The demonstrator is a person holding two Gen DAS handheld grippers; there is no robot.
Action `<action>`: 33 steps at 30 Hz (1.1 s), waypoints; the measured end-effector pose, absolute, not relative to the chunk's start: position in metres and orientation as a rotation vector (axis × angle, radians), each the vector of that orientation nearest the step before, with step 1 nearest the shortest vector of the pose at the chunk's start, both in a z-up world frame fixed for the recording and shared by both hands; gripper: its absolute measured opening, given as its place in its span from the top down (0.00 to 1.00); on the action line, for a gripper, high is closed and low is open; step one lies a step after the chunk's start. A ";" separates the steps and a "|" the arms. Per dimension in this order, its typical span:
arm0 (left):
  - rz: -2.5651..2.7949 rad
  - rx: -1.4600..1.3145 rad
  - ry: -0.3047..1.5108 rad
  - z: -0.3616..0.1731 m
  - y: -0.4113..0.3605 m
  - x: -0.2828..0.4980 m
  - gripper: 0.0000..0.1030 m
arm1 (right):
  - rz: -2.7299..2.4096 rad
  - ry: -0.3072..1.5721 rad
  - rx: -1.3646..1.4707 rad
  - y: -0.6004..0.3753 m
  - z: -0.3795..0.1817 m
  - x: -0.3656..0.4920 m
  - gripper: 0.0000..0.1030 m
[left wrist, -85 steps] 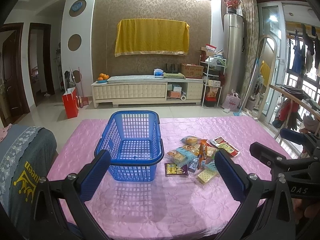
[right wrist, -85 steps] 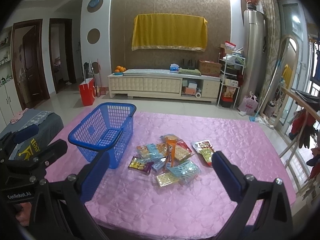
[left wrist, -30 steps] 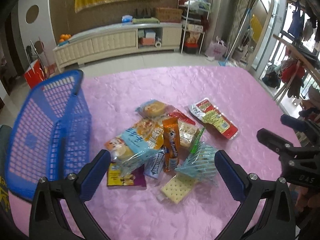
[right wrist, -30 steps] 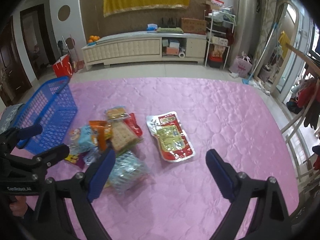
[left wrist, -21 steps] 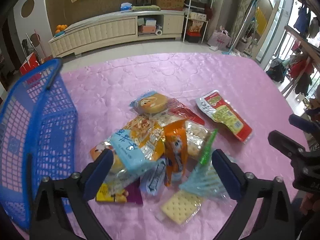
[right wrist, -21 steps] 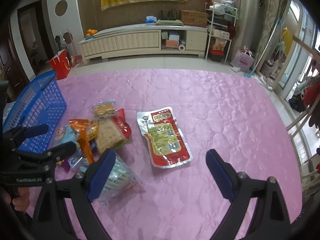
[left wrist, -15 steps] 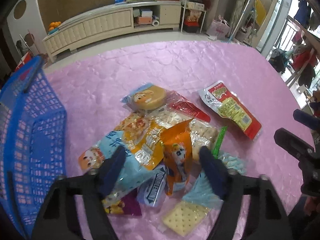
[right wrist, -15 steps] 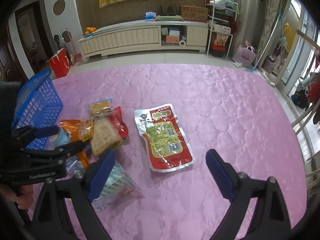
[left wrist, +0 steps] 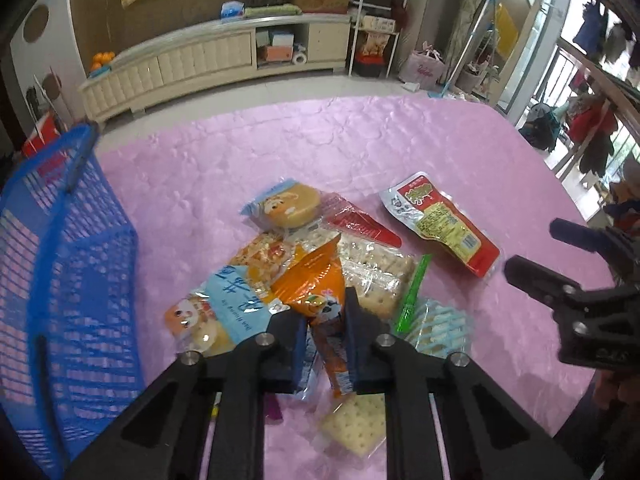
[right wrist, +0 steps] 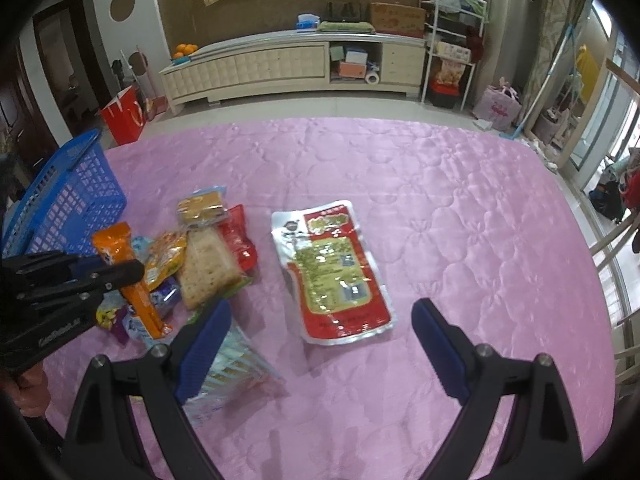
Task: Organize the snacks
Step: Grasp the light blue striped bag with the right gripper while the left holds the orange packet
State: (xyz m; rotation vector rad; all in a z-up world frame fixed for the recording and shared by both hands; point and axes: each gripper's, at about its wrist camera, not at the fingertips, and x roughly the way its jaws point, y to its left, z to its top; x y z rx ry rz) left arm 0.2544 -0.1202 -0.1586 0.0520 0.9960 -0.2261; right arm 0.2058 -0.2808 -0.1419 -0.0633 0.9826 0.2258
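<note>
While basket: looks empty, nothing sorted yet
Left tongs: clamped on orange packet
Right tongs: spread wide, holding nothing
Pile: all left on counter

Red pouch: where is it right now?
The red pouch lies flat on the pink tablecloth, apart, right of the snack pile, ahead of the open right tool.

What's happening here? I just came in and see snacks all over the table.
A person is sorting snacks with two hand-held tools. The left tool is shut on the orange snack packet in the pile, not yet lifted clear. The right tool hangs open over the red pouch. The blue basket beside the pile looks empty.
</note>
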 end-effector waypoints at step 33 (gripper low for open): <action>-0.147 0.027 1.071 -0.174 -0.088 0.185 0.86 | 0.622 1.151 -0.403 -0.193 -0.209 0.204 0.15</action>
